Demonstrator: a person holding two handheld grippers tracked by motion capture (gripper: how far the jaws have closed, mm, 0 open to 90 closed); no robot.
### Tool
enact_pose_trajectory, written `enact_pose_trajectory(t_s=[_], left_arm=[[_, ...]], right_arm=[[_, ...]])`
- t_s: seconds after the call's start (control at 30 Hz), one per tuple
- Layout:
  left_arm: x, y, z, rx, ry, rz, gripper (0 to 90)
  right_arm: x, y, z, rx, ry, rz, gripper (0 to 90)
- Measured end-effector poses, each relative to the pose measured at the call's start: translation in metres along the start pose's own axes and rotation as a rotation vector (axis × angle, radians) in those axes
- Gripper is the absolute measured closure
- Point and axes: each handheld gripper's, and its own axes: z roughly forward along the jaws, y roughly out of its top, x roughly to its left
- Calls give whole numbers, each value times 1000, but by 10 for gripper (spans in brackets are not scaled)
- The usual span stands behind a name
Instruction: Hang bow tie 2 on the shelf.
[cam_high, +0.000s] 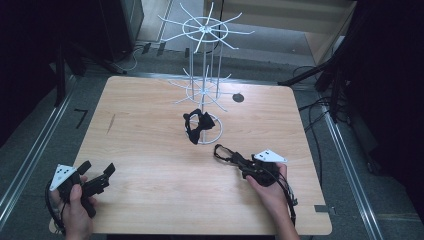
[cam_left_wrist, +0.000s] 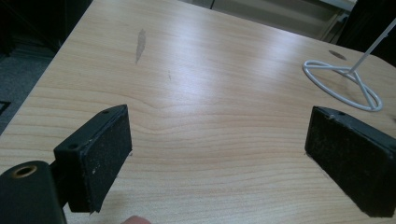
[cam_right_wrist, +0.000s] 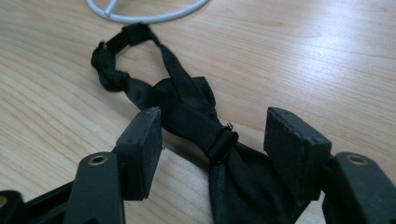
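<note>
Lying flat on the tabletop (cam_high: 150, 150) toward its right edge, a black bow tie (cam_right_wrist: 196, 116) is sitting between the pads of the right gripper (cam_right_wrist: 212, 140). Its jaws are standing apart, one on each side of the tie's centre knot, and neither pad is pressing on the fabric. The tie's strap loop is reaching toward the ring base of the white wire rack (cam_high: 205, 75), which is standing near the far edge with a second bow tie (cam_high: 197, 125) at its foot. Near the front-left corner, the left gripper (cam_left_wrist: 217, 140) is resting with jaws wide apart over bare wood.
</note>
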Motion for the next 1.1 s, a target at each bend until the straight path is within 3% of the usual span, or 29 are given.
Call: enact_pose_trajectory(t_s=[0.17, 0.3, 0.43, 0.67, 0.83, 1.1], left_arm=[[0, 0, 0, -3, 0, 0, 81], [0, 0, -1, -6, -3, -7, 81], [1, 0, -1, -7, -3, -8, 81], [1, 0, -1, -7, -3, -8, 81], [0, 0, -1, -6, -3, -6, 81], [0, 0, -1, -4, -2, -5, 81]], right_arm=[[1, -1, 2, 34, -12, 7, 423], [3, -1, 2, 39, -22, -16, 562], [4, -1, 2, 31, -45, -3, 735], [7, -2, 0, 22, -71, 1, 752], [7, -5, -5, -43, -86, 28, 753], [10, -5, -11, -96, -94, 51, 753]])
